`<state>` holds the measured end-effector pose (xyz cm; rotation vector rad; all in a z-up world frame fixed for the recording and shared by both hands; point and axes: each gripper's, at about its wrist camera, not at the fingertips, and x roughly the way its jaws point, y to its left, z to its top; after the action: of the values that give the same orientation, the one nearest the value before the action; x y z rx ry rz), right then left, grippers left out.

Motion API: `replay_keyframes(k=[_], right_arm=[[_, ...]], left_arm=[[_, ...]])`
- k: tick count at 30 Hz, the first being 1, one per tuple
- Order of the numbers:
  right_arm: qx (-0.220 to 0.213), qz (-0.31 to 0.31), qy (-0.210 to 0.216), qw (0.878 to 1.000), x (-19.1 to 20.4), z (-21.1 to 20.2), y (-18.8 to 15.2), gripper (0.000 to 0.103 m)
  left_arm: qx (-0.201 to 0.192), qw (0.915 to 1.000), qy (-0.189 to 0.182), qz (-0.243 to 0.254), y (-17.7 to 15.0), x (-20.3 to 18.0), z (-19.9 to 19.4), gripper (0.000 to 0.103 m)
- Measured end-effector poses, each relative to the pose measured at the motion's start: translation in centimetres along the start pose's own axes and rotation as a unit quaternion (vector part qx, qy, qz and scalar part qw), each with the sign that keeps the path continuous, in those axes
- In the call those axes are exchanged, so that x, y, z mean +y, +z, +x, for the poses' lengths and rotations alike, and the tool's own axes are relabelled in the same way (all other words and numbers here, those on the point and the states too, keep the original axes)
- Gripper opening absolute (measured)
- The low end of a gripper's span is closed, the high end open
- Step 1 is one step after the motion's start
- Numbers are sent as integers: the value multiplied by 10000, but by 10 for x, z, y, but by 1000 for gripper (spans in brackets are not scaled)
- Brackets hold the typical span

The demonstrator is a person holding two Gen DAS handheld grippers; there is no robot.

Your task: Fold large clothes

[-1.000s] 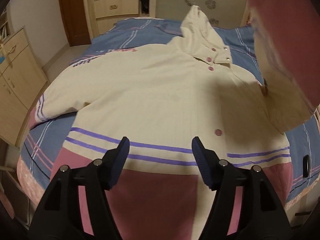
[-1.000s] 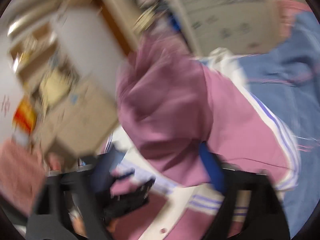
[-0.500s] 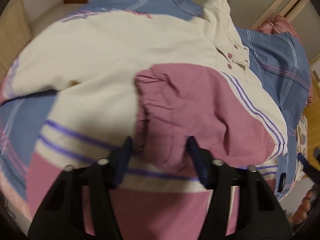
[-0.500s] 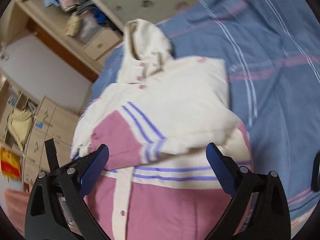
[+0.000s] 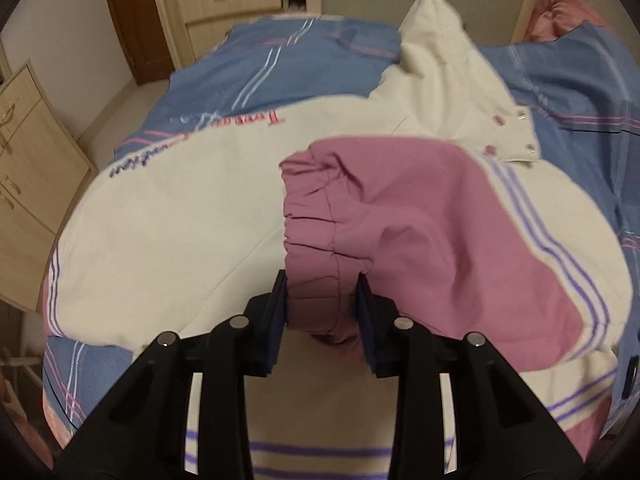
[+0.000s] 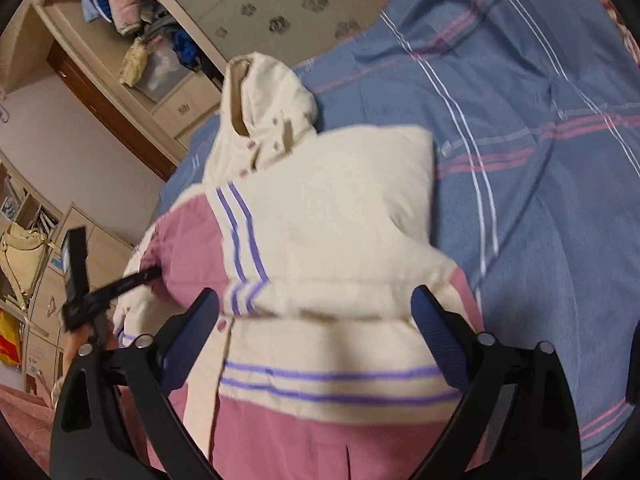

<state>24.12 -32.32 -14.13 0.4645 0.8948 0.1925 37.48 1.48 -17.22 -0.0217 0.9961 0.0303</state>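
Now that your left gripper has closed its fingers on the pink cuff at frame centre, the jacket on the bed has one sleeve folded, your right gripper open.

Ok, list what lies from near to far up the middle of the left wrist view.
left gripper → pink sleeve cuff → cream jacket body → cream hood → blue plaid bedcover → wooden drawers

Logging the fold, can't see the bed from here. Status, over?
Left gripper shut on pink cuff. Right gripper open, holding nothing, over the jacket. That sleeve folded across the chest; other sleeve still spread on the bedspread. Nothing in the way.
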Motion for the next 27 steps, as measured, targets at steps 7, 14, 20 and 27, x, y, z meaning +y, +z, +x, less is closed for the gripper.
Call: replay_keyframes(k=[7,14,20,27], right_arm=[[388,-660,-832,9936,24,75,13,69],[764,-700,-1138,9881,-5,105,0,53],[505,-955,-1371,9847,11,73,-5,55],[201,-1520,-1785,9719,41,76,-4,55]], left_arm=[[-197,9993,220,228,-9,-7,-11,36],[242,9997,45,-9,-14,13,32,55],[-318,9991,1,-270,-22,51,-32,52],[-297,9982,-512,132,-4,8,-26,27]])
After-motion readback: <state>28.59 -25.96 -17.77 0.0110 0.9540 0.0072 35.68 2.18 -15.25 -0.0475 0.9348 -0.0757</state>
